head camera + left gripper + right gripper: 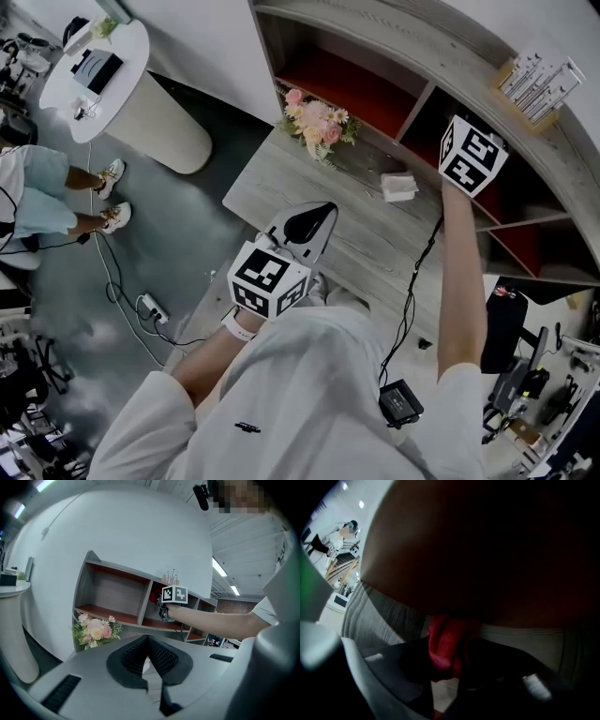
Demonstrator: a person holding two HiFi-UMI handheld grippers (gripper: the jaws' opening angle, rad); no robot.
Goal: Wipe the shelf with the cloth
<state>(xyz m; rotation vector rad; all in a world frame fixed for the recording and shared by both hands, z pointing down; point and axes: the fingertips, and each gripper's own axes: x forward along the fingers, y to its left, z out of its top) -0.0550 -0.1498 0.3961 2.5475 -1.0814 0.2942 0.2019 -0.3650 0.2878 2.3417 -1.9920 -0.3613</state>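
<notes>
In the head view, the right tongs (472,153) reached into a dark compartment of the shelf (375,37) at the upper right, while the left tongs (305,225) hung low at centre over the grey desk (281,178), near a white box (398,187) and flowers (314,122). In the left gripper view, the left tongs (147,641) were pressed together with nothing between them. In the right gripper view, which was very dim, the right tongs (449,660) pinched a red cloth (445,641), seemingly held against the compartment's pale floor.
</notes>
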